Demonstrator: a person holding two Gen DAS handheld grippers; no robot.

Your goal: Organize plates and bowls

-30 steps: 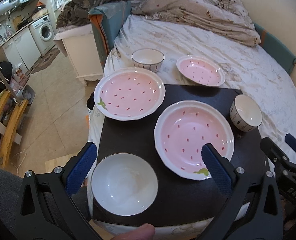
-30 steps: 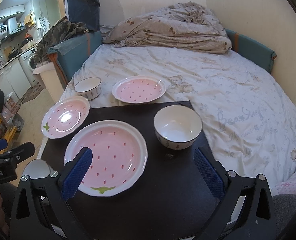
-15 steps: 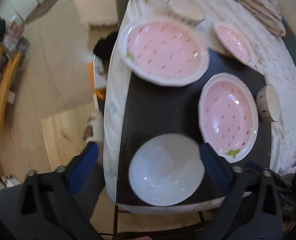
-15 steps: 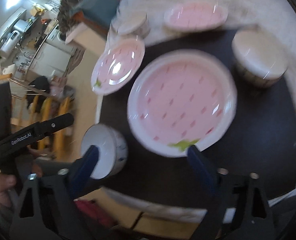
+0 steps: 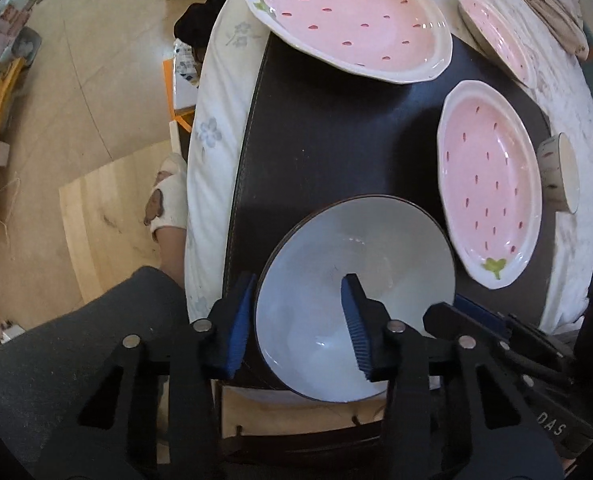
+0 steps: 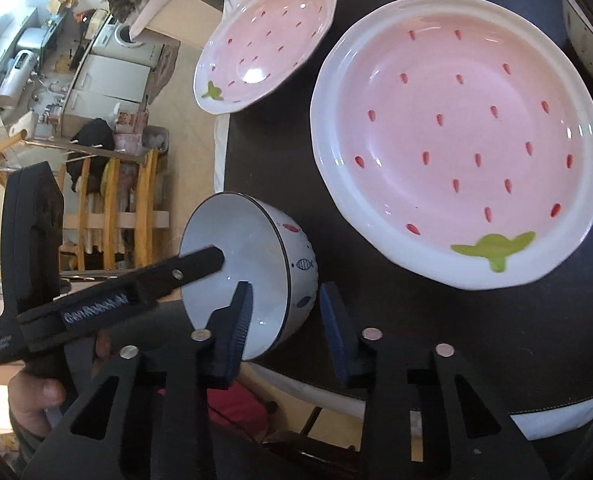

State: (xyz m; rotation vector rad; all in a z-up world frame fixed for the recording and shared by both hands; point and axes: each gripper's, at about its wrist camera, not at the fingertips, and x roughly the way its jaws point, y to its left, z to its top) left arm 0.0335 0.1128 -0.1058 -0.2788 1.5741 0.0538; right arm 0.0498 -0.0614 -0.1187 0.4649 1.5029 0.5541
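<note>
Now closing astride opposite rims of empty white bowl (image 5: 348, 280) at mat's (image 5: 328, 128) near edge, left tongs (image 5: 296, 320) and right tongs (image 6: 284, 312), pads not yet pressing; empty plate (image 6: 456, 136) just beside.

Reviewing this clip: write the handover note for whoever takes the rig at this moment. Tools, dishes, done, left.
Left tool: jaws closing across the near-left rim of the white fish-pattern bowl, one finger outside, one inside.
Right tool: jaws closing across the same bowl's wall on its other side; firm grip not confirmed.
The bowl sits at the near edge of the black mat. One large strawberry plate lies on the mat, another overhangs its far-left corner; a smaller plate and a small bowl lie further out.
Done: nothing stacked.
Left: everything.
</note>
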